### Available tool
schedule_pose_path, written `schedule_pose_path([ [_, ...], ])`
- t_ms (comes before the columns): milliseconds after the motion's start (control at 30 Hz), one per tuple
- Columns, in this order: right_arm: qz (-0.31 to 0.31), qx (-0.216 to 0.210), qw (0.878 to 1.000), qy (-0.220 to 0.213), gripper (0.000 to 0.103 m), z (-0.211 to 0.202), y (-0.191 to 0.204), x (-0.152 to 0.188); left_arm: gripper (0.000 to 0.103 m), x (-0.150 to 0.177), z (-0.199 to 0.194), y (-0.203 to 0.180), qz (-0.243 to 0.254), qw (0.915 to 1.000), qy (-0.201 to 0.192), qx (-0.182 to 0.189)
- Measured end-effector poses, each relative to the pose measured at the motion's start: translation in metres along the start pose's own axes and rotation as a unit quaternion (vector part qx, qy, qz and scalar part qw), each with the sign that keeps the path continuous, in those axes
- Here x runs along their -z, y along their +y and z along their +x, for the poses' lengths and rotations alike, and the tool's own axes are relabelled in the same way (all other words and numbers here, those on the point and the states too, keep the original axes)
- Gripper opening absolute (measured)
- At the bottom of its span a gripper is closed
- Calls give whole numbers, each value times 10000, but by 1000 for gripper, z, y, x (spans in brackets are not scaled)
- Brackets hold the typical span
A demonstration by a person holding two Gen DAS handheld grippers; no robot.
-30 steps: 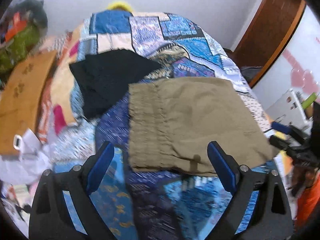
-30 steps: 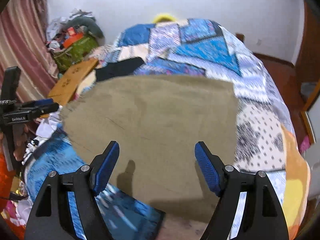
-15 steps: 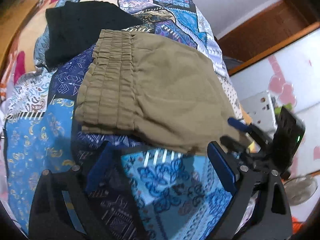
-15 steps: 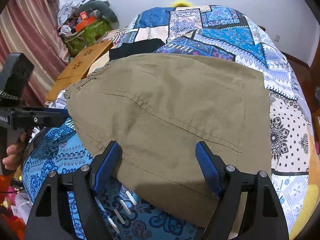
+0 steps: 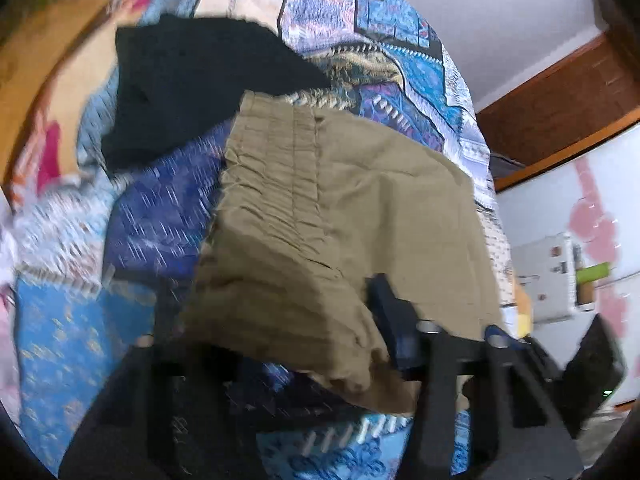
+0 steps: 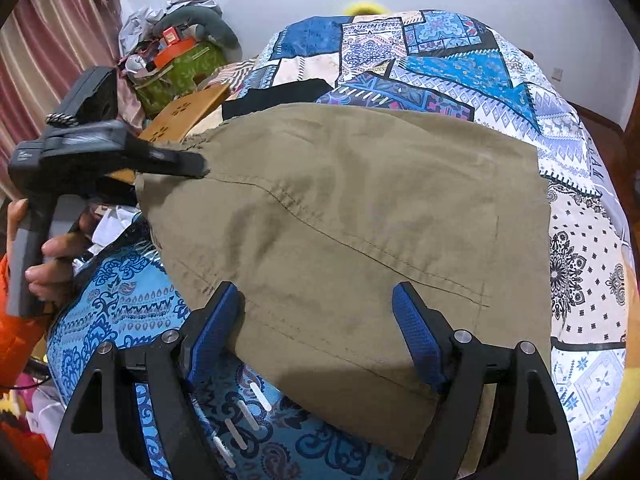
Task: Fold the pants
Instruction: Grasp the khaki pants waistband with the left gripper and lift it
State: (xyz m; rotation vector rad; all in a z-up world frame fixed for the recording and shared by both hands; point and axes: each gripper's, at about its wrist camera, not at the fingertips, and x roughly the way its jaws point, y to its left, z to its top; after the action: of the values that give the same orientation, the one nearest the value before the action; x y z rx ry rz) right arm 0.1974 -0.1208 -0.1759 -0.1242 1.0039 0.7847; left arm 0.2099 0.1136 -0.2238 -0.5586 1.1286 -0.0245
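Khaki pants (image 6: 360,216) lie folded on a patchwork bedspread (image 6: 440,48). Their gathered waistband (image 5: 276,184) shows in the left wrist view. My left gripper (image 5: 276,320) is open, with its fingers straddling the near waistband corner, which bunches between them; the view is blurred. From the right wrist view the left gripper (image 6: 196,166) touches the pants' left edge. My right gripper (image 6: 320,336) is open, its blue pads (image 6: 416,340) astride the pants' near edge, low over the cloth.
A black garment (image 5: 192,80) lies on the bed beyond the waistband. A wooden board (image 6: 184,112) and a pile of clutter (image 6: 176,52) stand left of the bed. A wooden door frame (image 5: 560,92) is at right.
My left gripper has moved forward onto the waistband corner, which now bunches between its fingers. My right gripper has come closer to the near edge.
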Motion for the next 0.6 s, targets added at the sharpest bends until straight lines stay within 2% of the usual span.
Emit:
schedule_pose_path([
  [67, 11, -10, 10000, -3, 78, 0, 0, 0, 37, 3, -7, -4, 242, 9991, -244, -250],
  [200, 89, -106, 9999, 3, 77, -4, -2, -1, 33, 13, -31, -12, 677, 9947, -608, -481],
  [300, 313, -296, 9990, -71, 75, -13, -6, -1, 31, 25, -52, -17, 1103, 9834, -1004, -1031],
  [367, 401, -302, 9986, -177, 75, -22, -9, 1, 31, 32, -70, -18, 1350, 9703, -1331, -1501],
  [400, 420, -268, 9985, -220, 75, -25, -10, 2, 31, 36, -79, -19, 1457, 9604, -1554, -1794],
  [433, 444, -188, 9985, -266, 75, -28, -11, 4, 31, 40, -89, -21, 1600, 9455, -1851, -2149],
  [500, 490, 8, 9983, -320, 75, -32, -14, 9, 30, 45, -102, -26, 1786, 9222, -2246, -2592],
  [533, 501, 52, 9982, -311, 75, -32, -15, 11, 29, 47, -109, -30, 1869, 9113, -2435, -2745],
  [600, 565, 57, 9981, -254, 75, -29, -17, 17, 29, 48, -116, -38, 2024, 9001, -2621, -2832],
])
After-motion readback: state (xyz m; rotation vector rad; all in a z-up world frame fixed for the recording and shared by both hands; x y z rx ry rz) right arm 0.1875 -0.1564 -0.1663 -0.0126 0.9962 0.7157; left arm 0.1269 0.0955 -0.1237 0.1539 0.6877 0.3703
